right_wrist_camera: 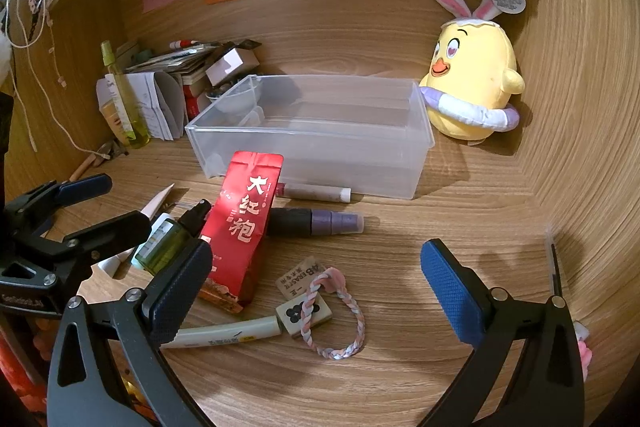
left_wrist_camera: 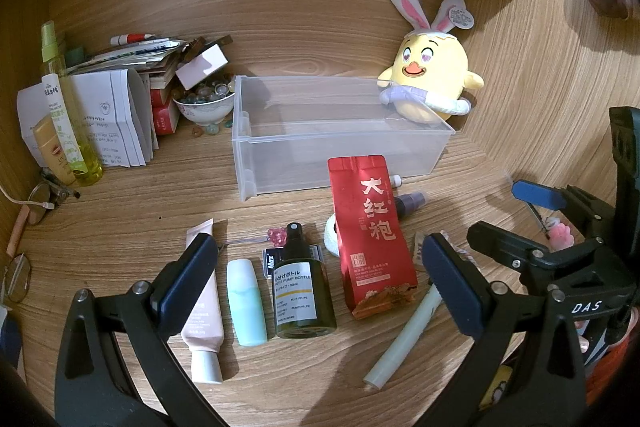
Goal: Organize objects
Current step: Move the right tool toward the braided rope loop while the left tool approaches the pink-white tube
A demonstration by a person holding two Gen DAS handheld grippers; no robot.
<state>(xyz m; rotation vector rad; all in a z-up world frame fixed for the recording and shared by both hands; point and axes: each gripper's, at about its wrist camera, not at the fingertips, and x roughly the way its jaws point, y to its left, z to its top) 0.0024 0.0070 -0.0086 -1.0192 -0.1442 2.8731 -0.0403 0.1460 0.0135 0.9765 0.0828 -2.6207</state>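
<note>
Hovering with fingers spread wide and holding nothing, the left gripper hangs over a green bottle, the right gripper over a braided bracelet. At 12 o'clock on the wooden surface sits a clear bin; a red pouch lies just before it.

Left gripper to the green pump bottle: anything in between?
Nothing visible. The left gripper is open, and the green pump bottle lies on the desk between its fingers, with the mint tube close beside it.
</note>
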